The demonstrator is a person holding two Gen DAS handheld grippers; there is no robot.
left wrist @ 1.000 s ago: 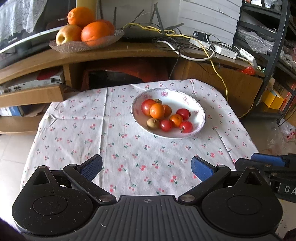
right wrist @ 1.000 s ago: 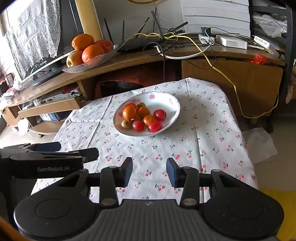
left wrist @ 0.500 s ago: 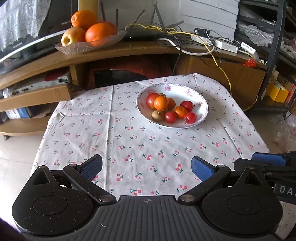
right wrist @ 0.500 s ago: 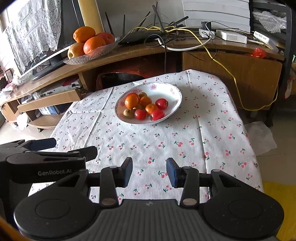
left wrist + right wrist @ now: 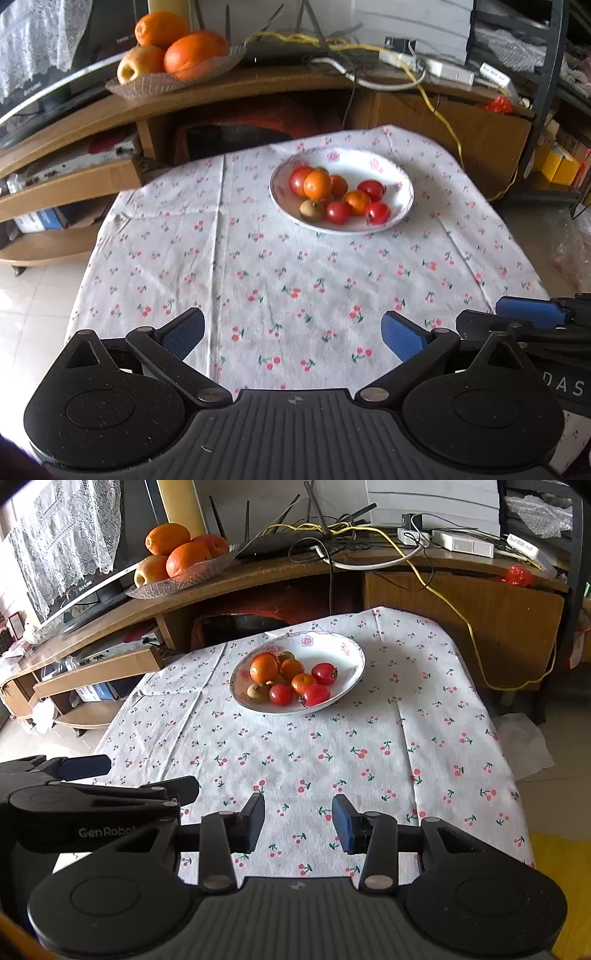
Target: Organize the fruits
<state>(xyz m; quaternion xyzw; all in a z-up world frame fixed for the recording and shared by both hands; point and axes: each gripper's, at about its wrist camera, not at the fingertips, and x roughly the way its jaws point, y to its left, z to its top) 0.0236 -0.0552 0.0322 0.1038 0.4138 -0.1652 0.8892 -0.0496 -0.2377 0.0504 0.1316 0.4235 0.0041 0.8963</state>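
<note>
Left to right, from the left wrist view: wooden shelf unit [image 5: 74, 177] stands behind the table's far-left corner, w/ a glass dish [image 5: 173, 79] on top holding oranges [image 5: 184, 55] and an apple [image 5: 138, 66]. Cables and a power strip [image 5: 448, 72] lie further right on the same top.

Table carries a cherry-print cloth [image 5: 258, 266]. White bowl [image 5: 341, 190] sits near the far edge, right of centre, flat on the cloth. Inside: two tomatoes [image 5: 338, 212] at the near rim w/ a third red one behind them, small oranges [image 5: 317, 184] stacked toward the left and middle, a brown kiwi-like fruit [image 5: 311, 210] at the near-left. All fruit is in the bowl; nothing loose on the cloth.

Left gripper [image 5: 291, 332] hangs over the near edge, jaws spread wide, blue pads [image 5: 184, 332] well apart, nothing between them. Bowl is well ahead of it, slightly right.

Right gripper [image 5: 298, 821] is just beside it on the right, also over the near edge, jaws parted but narrower than the left's, empty. In the right wrist view the bowl [image 5: 354, 653] is ahead and a bit left; the left gripper's body shows at the left edge of that view. Neither gripper touches bowl or fruit.

Right of the table: a cabinet side [image 5: 480, 627] w/ a yellow cable [image 5: 476, 646] hanging down it.
</note>
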